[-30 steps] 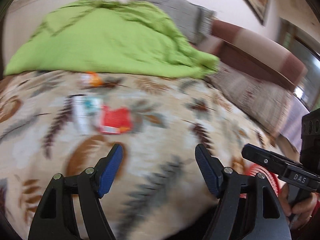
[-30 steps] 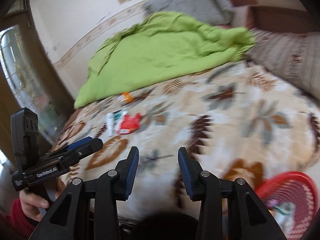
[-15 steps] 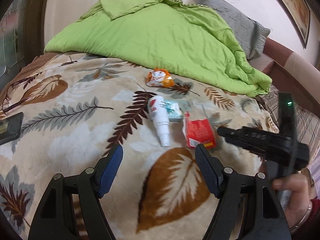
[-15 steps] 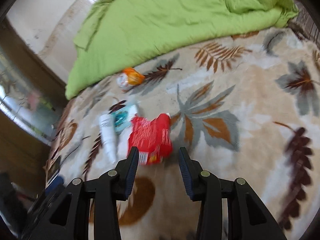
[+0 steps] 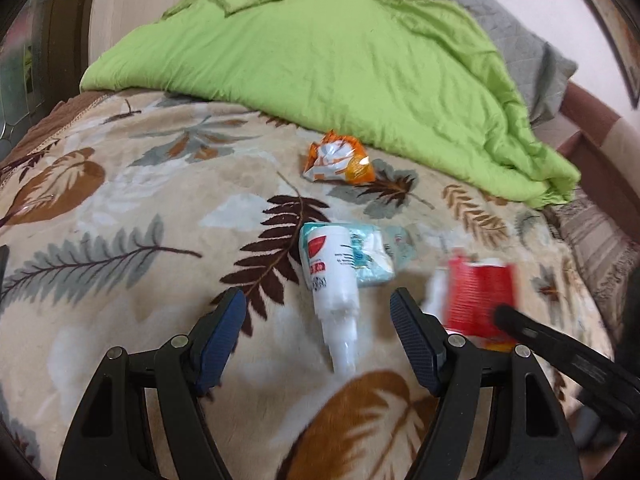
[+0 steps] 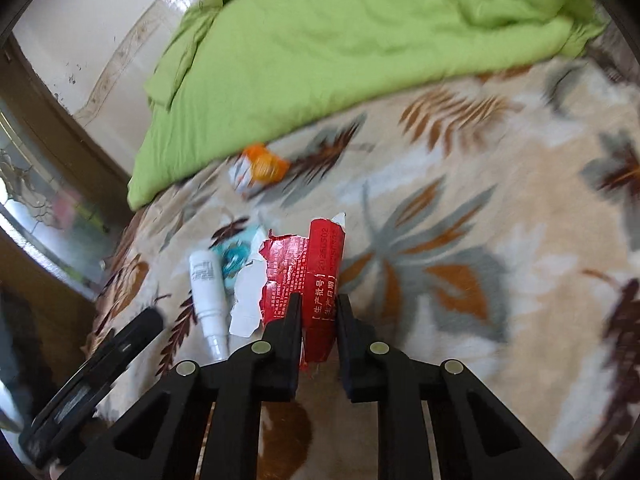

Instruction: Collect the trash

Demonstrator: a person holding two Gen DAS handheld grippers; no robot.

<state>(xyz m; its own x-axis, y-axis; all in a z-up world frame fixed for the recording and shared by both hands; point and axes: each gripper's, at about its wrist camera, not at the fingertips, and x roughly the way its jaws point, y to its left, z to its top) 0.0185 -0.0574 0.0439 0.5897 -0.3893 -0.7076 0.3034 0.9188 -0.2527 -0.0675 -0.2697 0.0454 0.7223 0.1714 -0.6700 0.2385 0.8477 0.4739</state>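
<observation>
Trash lies on a leaf-patterned blanket (image 5: pixel 120 288). My right gripper (image 6: pixel 319 308) is shut on a torn red wrapper (image 6: pixel 320 276), pinched between its jaws; the same red wrapper (image 5: pixel 478 292) shows blurred at the right of the left wrist view. My left gripper (image 5: pixel 316 320) stands open low over the blanket, with a white squeeze bottle (image 5: pixel 330 280) lying in front of its fingers, not touched. A teal and white packet (image 5: pixel 374 256) lies against the bottle. An orange and white crumpled wrapper (image 5: pixel 338 158) sits farther back. The white bottle (image 6: pixel 208 284) lies left of the red wrapper.
A green quilt (image 5: pixel 340 48) is heaped across the back of the bed, with a grey pillow (image 5: pixel 532 52) behind it. A brown headboard (image 5: pixel 592 140) runs at the right. A glass door (image 6: pixel 36 200) stands at the left of the bed.
Both grippers swept in over the blanket toward the trash. The right gripper's jaws closed onto the red wrapper. The left gripper came nearer to the white bottle and stayed open.
</observation>
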